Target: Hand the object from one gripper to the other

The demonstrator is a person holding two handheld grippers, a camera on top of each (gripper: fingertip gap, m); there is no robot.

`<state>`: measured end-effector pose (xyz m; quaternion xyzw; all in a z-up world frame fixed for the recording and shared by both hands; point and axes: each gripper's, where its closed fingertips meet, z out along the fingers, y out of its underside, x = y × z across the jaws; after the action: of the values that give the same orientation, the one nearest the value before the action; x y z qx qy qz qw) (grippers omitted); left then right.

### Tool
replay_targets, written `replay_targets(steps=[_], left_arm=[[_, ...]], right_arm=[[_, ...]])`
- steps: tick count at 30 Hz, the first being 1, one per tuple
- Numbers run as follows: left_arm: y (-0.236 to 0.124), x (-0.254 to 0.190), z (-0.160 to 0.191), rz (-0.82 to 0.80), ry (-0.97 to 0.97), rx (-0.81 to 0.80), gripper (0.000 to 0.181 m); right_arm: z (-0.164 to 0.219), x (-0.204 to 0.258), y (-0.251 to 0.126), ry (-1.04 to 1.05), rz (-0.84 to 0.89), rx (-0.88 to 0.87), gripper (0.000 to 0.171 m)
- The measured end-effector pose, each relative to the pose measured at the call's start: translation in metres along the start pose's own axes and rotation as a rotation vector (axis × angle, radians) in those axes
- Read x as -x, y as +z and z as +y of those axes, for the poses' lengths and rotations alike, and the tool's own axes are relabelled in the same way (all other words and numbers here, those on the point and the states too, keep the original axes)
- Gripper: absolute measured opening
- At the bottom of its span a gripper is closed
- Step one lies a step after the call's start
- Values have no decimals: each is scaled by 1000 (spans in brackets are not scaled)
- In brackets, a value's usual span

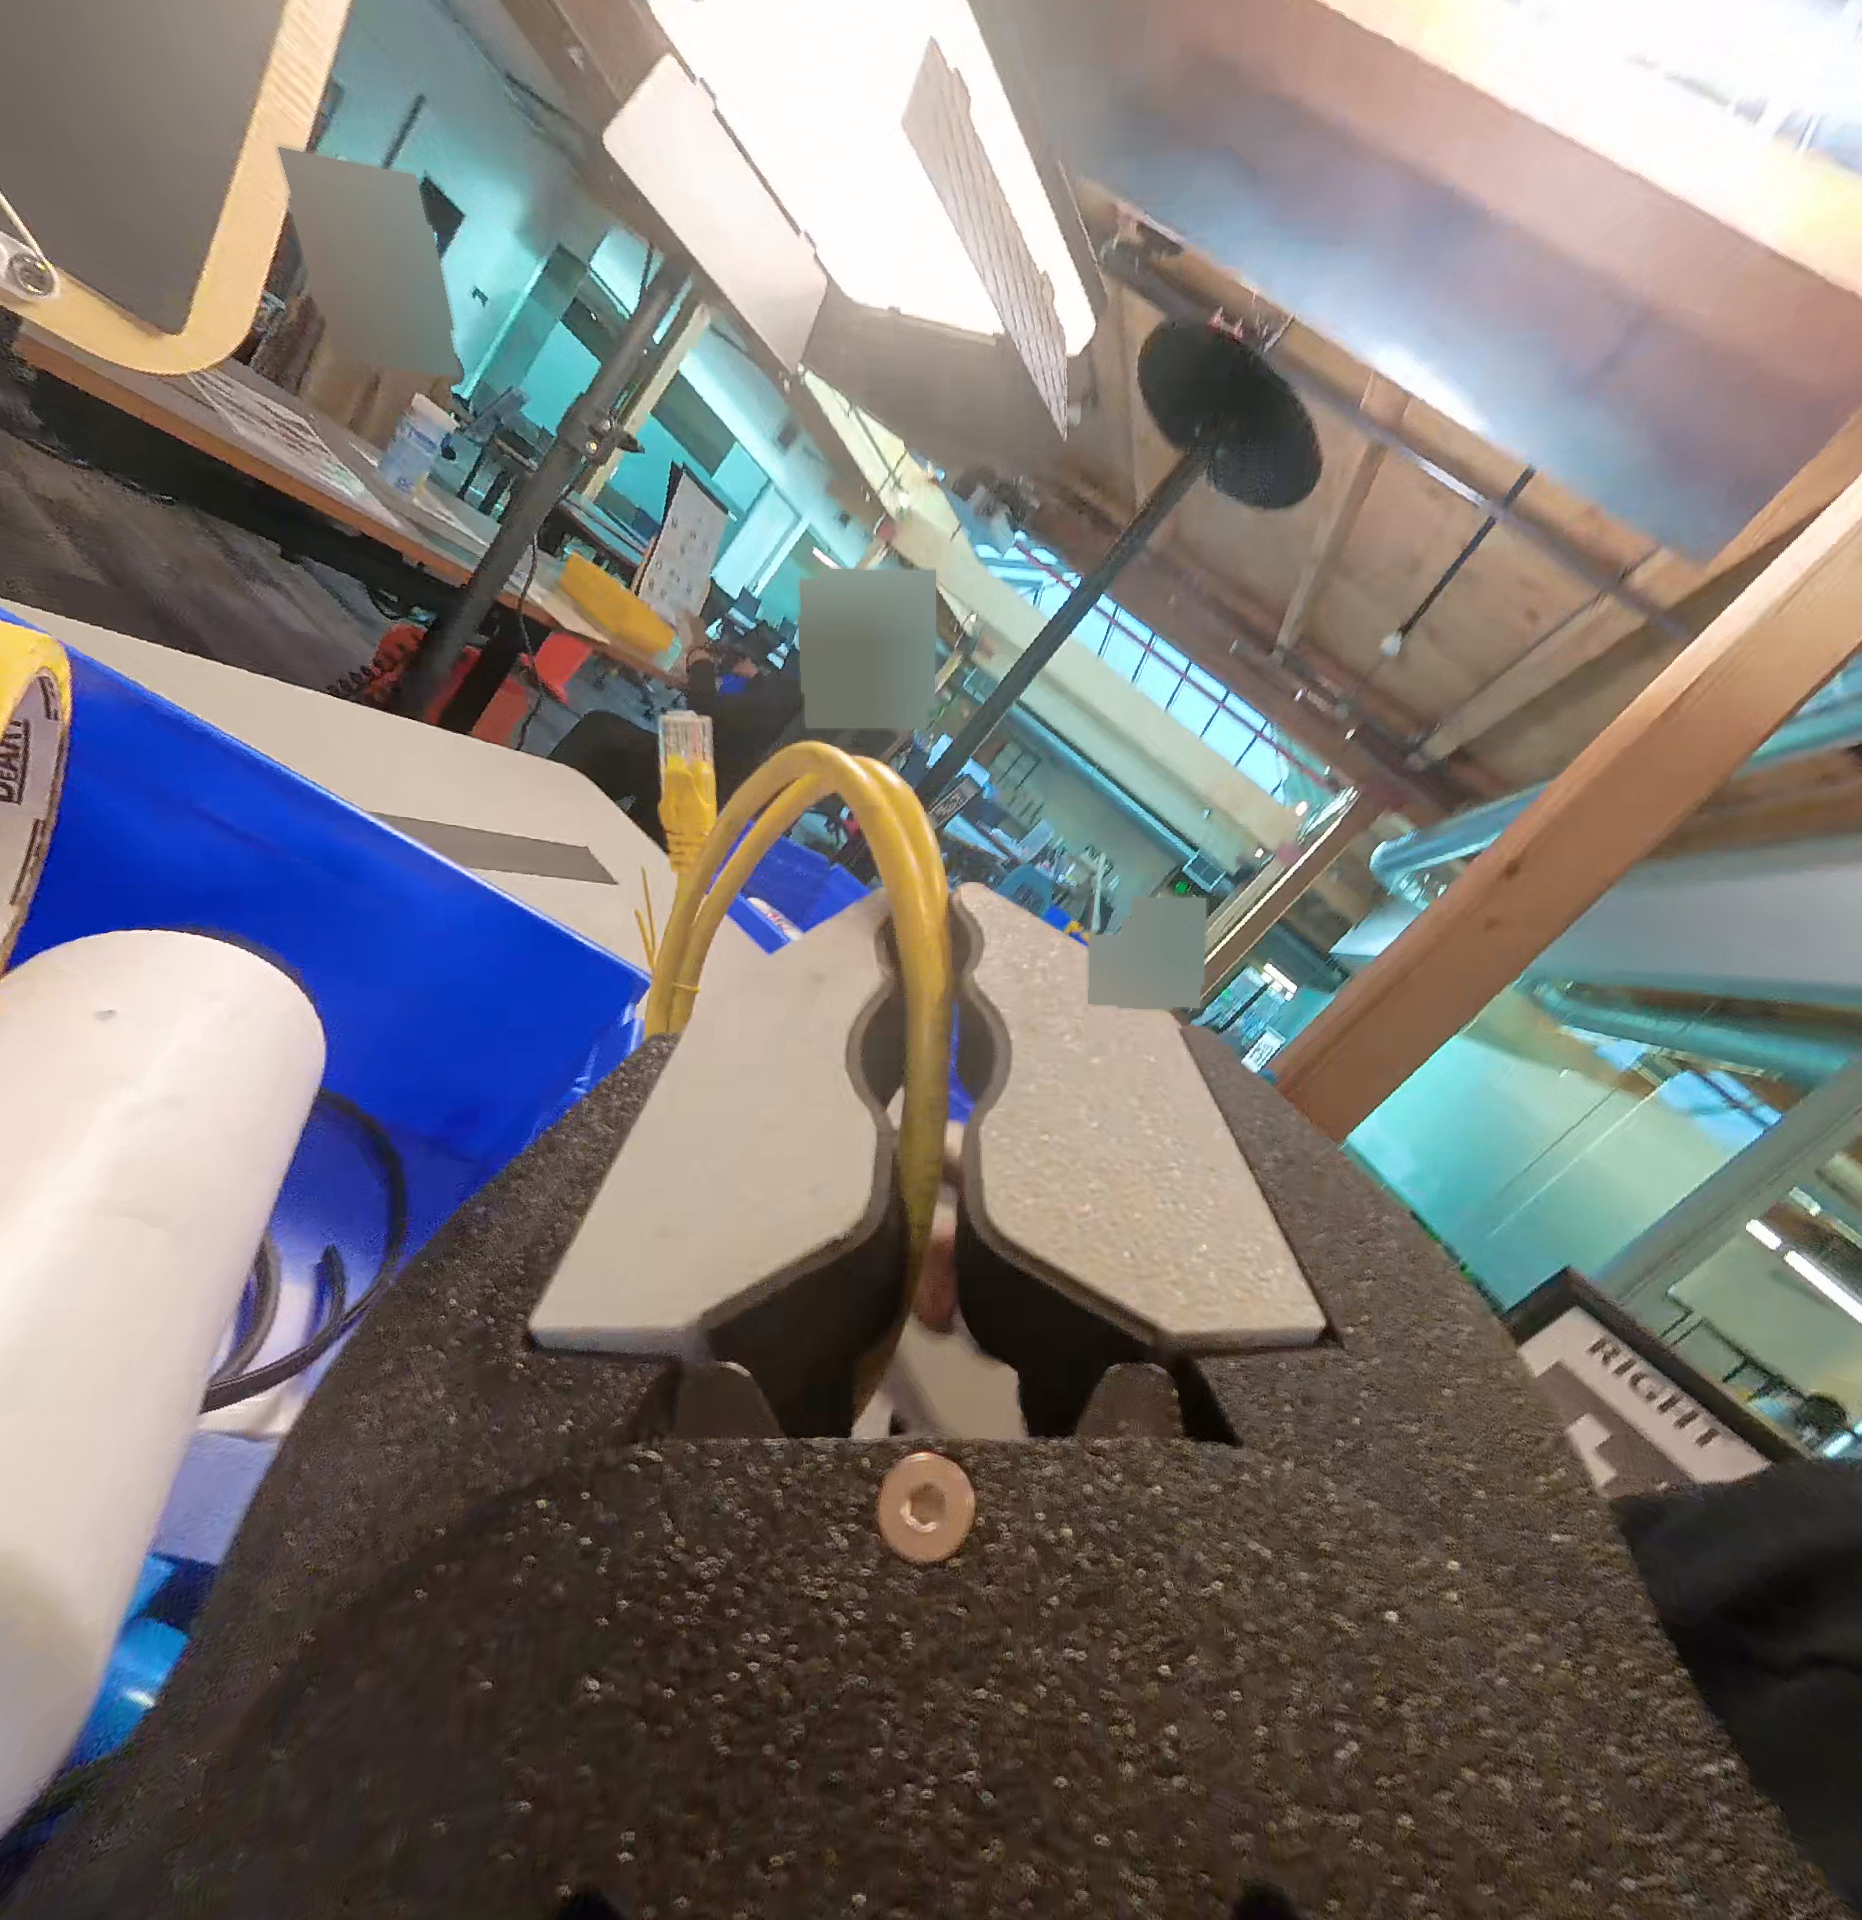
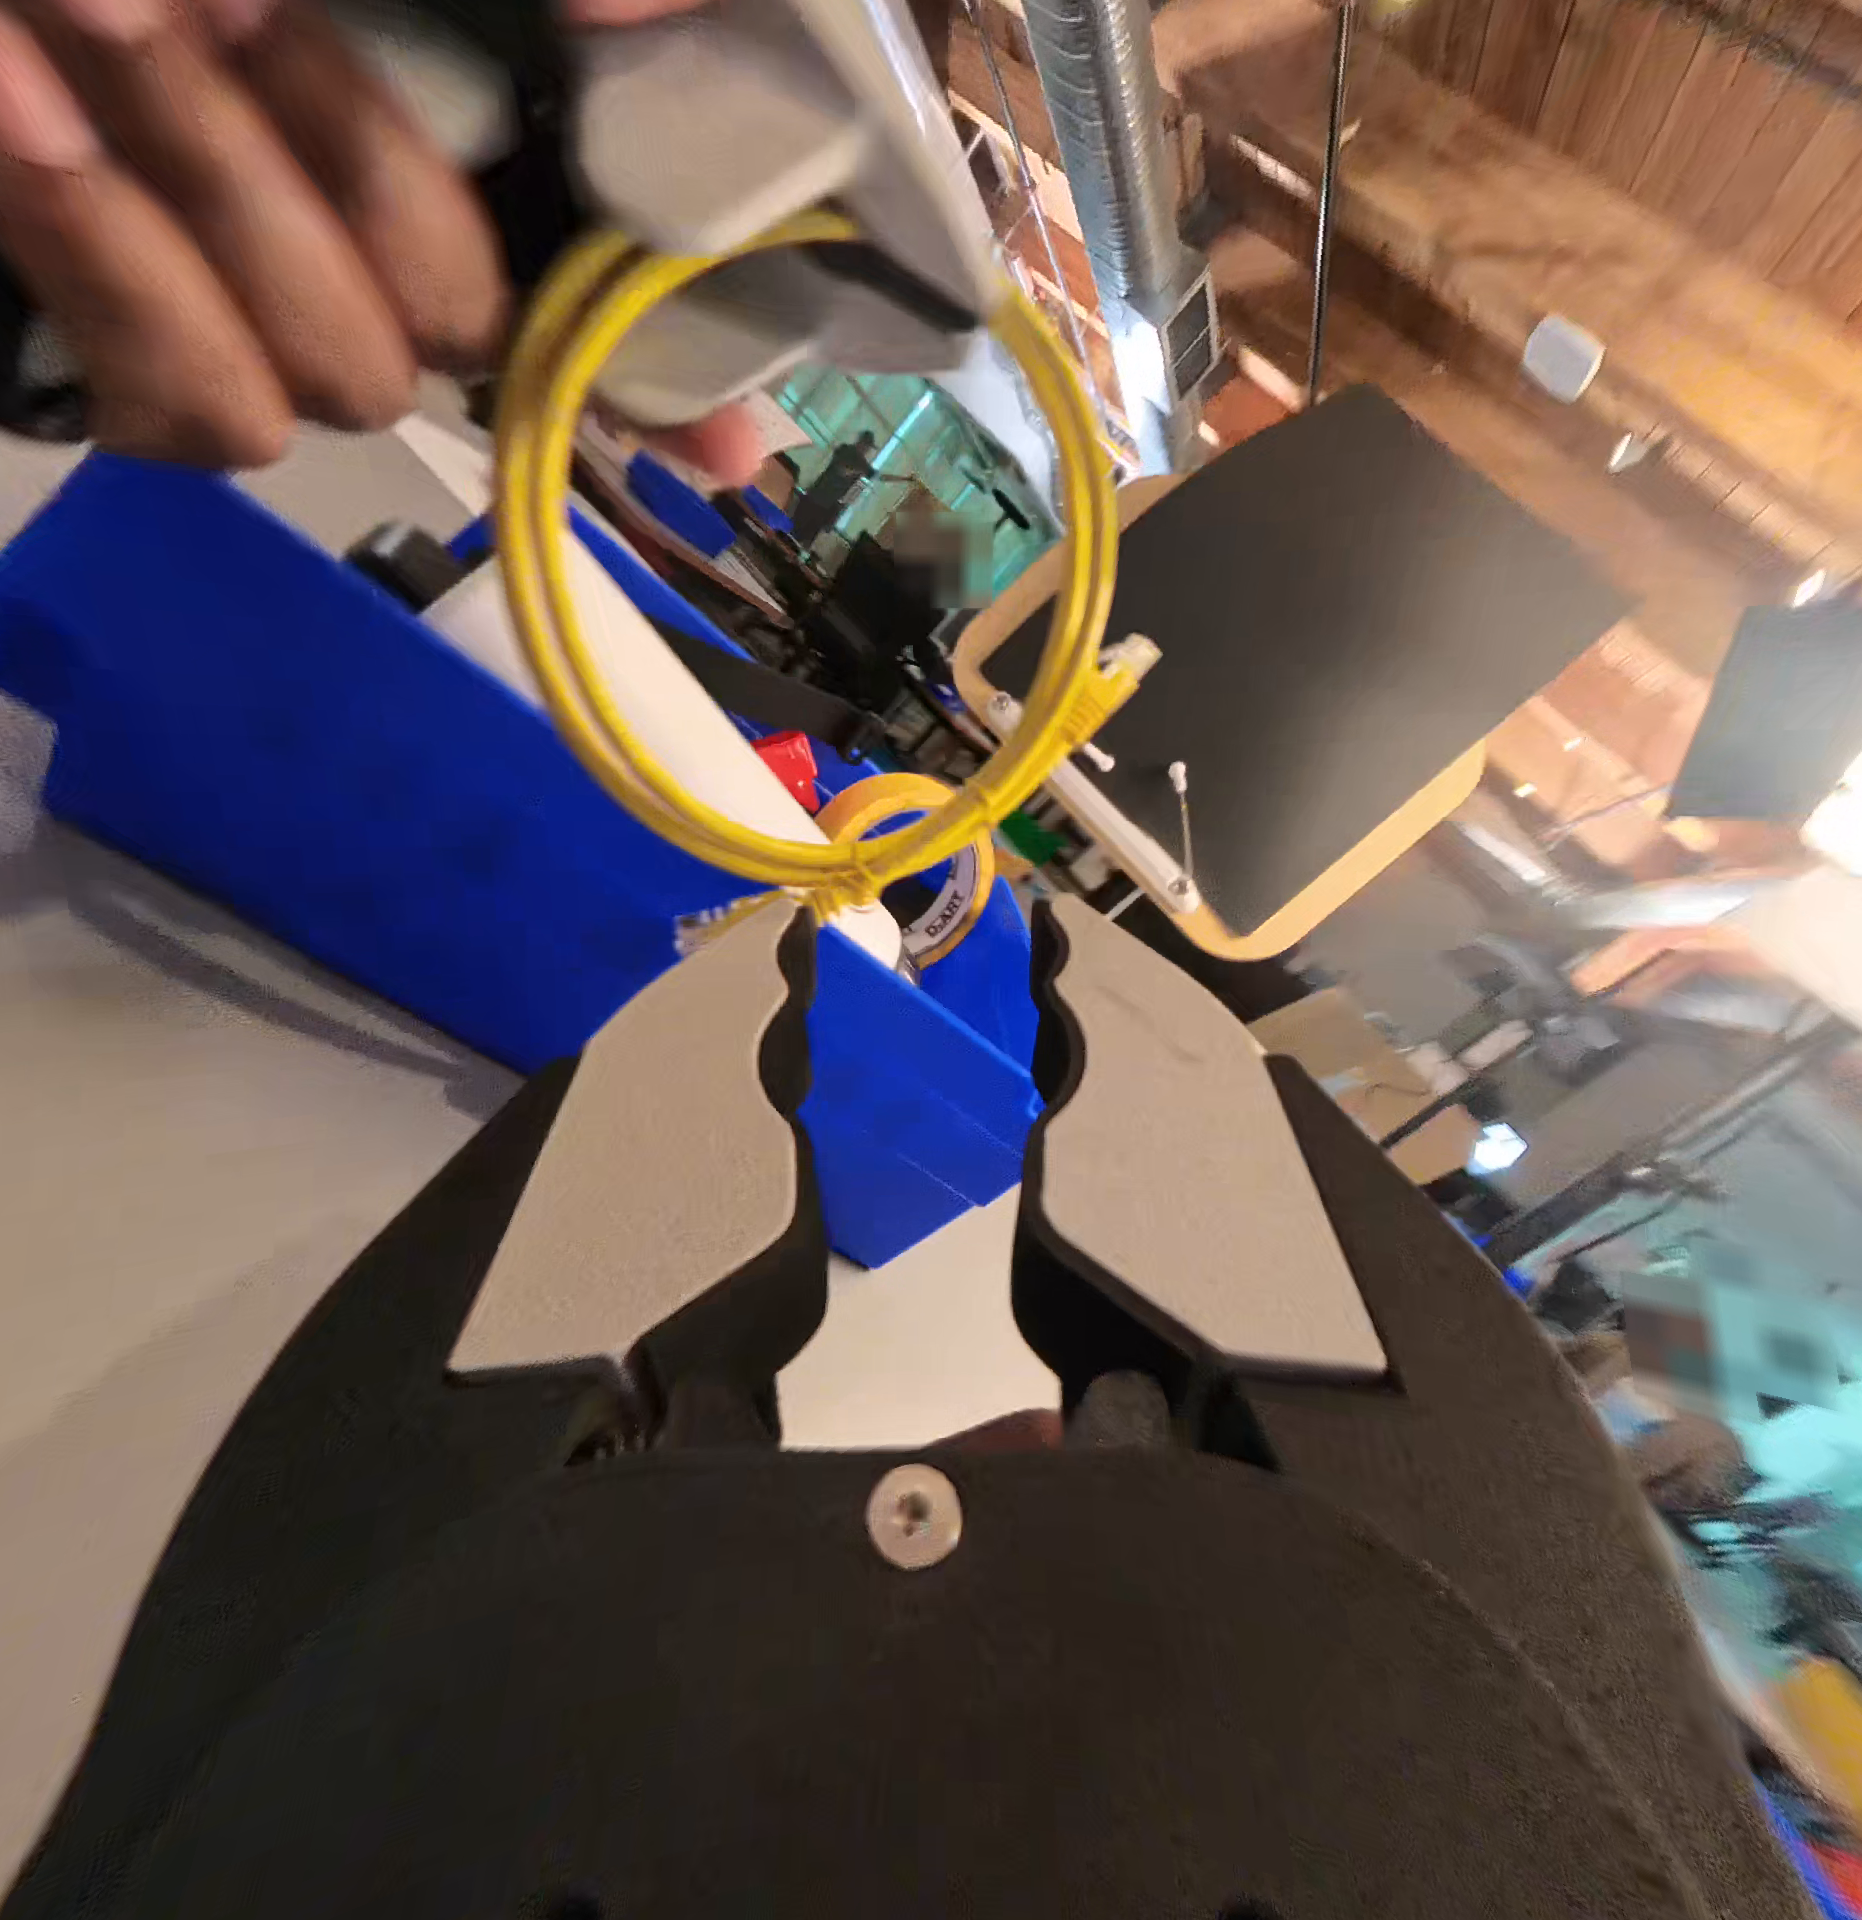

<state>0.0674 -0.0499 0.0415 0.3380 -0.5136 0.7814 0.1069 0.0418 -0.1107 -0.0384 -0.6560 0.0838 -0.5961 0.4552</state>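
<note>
Bright panel lights are glaring overhead beneath timber ceiling beams. Far back, wooden workbenches are lining a teal-lit workshop, a silver duct running above.

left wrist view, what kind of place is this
Probably a shared workshop or lab: long workbenches with clutter, exposed timber beams, an overhead panel light, and a blue parts bin beside the left gripper.
</note>
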Motion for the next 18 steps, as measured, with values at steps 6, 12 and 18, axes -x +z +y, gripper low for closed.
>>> replay_targets(steps=[6, 12, 18], left_arm=[[3, -16, 4, 73, -162, -54, 5], [6, -22, 16, 160, -308, -8, 6], [5, -25, 37, 171, 108, 273, 47]], right_arm=[[-24, 42, 17, -399, 128, -2, 59], [-19, 24, 21, -453, 203, -2, 5], [-9, -30, 3, 59, 64, -44, 5]])
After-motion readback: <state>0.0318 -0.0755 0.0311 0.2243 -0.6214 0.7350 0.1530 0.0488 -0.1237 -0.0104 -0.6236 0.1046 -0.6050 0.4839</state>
